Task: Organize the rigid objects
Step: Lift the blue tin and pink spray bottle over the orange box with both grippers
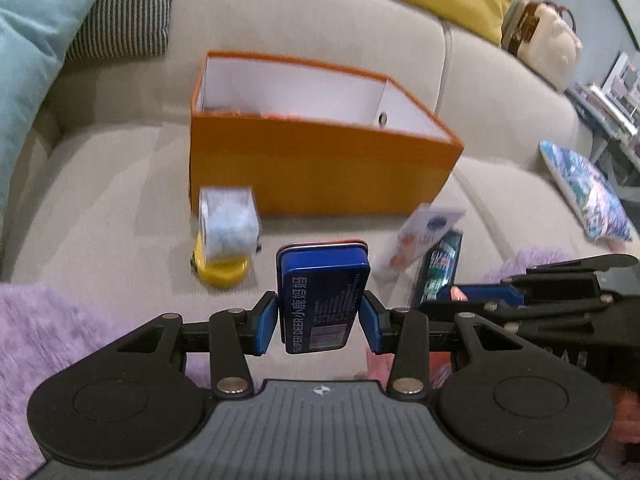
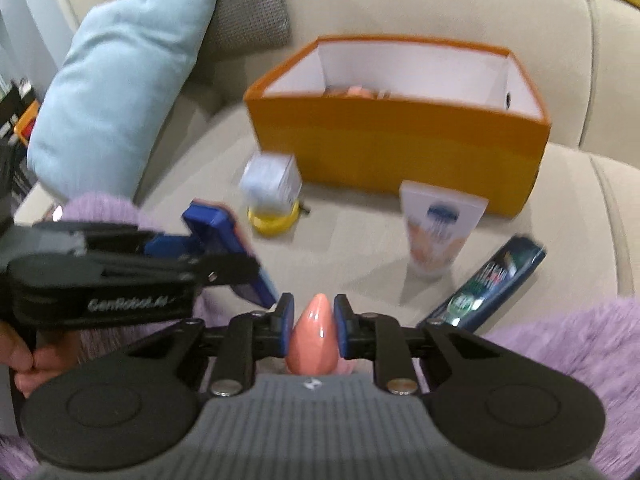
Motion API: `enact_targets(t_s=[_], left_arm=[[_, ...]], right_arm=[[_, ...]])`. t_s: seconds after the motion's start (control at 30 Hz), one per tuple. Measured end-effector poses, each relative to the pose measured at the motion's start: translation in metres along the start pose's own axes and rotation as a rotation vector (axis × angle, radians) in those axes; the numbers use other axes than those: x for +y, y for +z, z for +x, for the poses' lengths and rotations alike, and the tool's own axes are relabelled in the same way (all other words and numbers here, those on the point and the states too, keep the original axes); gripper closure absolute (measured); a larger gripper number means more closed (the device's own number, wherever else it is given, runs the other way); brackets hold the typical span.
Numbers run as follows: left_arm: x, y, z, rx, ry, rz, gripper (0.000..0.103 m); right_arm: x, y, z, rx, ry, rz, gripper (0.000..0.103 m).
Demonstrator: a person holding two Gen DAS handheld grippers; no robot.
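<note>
My left gripper point(image 1: 320, 320) is shut on a blue tin point(image 1: 324, 296) with white print, held upright above the sofa seat. In the right wrist view the same left gripper point(image 2: 224, 260) reaches in from the left with the blue tin point(image 2: 228, 236). My right gripper point(image 2: 314, 320) is shut on a smooth pink teardrop-shaped object point(image 2: 314, 336), its tip pointing forward. An open orange box point(image 1: 320, 168) point(image 2: 400, 140) with white inner walls stands ahead on the sofa; something orange lies inside, mostly hidden.
In front of the box lie a white cube-like pack point(image 1: 228, 228) on a yellow disc point(image 1: 222, 274), a white tube point(image 2: 438, 228) and a dark blue toothpaste carton point(image 2: 488, 284). A light blue cushion point(image 2: 116, 80) leans at left. Purple fuzzy fabric point(image 2: 580, 344) covers the near edge.
</note>
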State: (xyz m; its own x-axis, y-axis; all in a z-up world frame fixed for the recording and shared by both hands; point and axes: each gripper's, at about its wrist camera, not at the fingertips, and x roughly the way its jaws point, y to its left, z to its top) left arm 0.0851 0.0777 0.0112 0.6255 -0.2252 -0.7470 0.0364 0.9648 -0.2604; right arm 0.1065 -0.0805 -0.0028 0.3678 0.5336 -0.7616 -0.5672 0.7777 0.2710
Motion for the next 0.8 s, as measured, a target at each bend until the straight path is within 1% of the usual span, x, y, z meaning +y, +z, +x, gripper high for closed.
enact_targets(t_s=[0.13, 0.23, 0.37, 0.5, 0.67, 0.8], left_arm=[[0.000, 0.024, -0.014, -0.053, -0.015, -0.014, 0.053], [-0.002, 0.047, -0.021, -0.091, -0.025, -0.009, 0.053], [-0.005, 0.077, -0.026, -0.130, -0.045, 0.005, 0.053], [-0.005, 0.102, -0.021, -0.142, -0.063, 0.020, 0.053], [-0.002, 0.137, -0.008, -0.151, -0.075, 0.048, 0.053], [0.007, 0.165, 0.014, -0.127, -0.077, 0.046, 0.053]], right_arm=[[-0.006, 0.029, -0.015, -0.067, 0.024, 0.002, 0.083], [-0.006, 0.052, -0.026, -0.127, 0.019, -0.023, 0.083], [-0.011, 0.084, -0.037, -0.188, 0.036, -0.034, 0.087], [-0.018, 0.116, -0.044, -0.228, 0.059, -0.033, 0.091], [-0.039, 0.156, -0.042, -0.259, 0.063, -0.022, 0.091], [-0.065, 0.187, -0.022, -0.256, 0.038, 0.012, 0.091]])
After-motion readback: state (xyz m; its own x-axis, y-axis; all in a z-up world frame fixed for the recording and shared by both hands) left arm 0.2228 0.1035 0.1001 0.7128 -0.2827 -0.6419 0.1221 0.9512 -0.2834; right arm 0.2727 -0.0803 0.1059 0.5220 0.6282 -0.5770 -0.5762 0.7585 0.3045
